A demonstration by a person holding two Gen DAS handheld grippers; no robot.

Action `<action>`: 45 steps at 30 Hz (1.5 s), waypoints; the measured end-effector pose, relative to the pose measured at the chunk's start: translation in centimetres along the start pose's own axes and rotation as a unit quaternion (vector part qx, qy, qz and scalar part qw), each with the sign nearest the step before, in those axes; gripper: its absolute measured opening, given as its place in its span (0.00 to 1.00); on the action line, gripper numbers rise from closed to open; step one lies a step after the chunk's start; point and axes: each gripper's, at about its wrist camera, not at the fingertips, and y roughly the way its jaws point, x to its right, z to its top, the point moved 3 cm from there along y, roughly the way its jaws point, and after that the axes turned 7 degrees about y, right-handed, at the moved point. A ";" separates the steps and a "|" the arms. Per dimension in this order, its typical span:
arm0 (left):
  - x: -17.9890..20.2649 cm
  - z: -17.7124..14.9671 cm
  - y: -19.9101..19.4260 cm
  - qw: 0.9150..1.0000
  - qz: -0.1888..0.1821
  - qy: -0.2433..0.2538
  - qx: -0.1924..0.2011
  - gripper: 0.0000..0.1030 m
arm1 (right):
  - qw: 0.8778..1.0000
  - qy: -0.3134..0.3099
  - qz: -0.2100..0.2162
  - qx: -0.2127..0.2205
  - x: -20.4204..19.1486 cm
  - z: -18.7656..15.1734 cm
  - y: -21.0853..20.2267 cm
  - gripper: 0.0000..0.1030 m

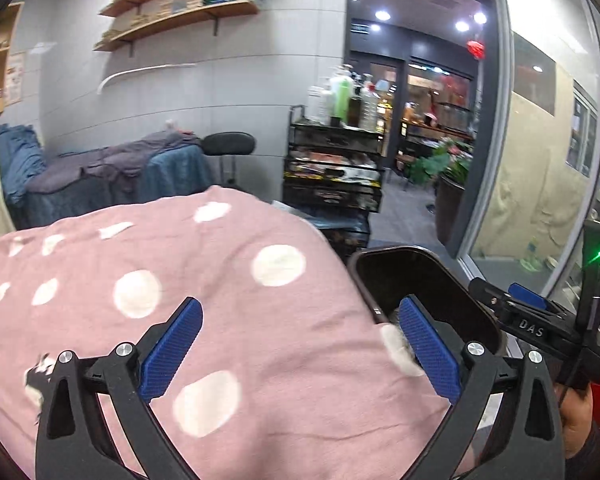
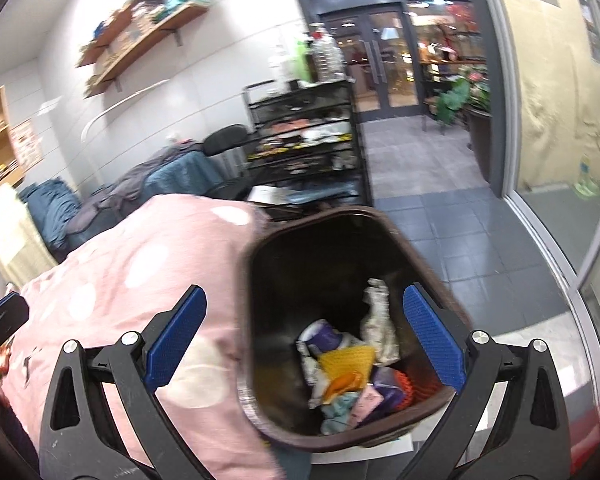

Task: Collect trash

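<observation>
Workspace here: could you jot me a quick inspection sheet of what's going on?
Surface: pink polka-dot blanket covers a bed beside the bin.
Job's things: brown trash bin holds crumpled paper, yellow piece, other wrappers.
Clutter: black cart loaded with bottles and items.
Grippers: left hand-held gripper open over blanket; right hand-held gripper open over bin, both empty.
Cables: nothing seen.
Surroundings: wall shelves, glass doors, potted plant.
</observation>
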 end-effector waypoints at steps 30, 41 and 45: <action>-8.2 -5.4 -8.7 0.983 0.144 -0.086 0.073 0.95 | 0.982 -0.125 0.137 0.017 -13.9 -6.0 -5.8 0.95; -7.6 -5.3 -9.1 0.984 0.141 -0.069 0.083 0.95 | 0.982 -0.125 0.137 0.025 -13.5 -5.7 -6.5 0.95; -7.6 -5.3 -9.0 0.984 0.141 -0.069 0.082 0.95 | 0.983 -0.124 0.136 0.022 -13.4 -5.5 -6.3 0.95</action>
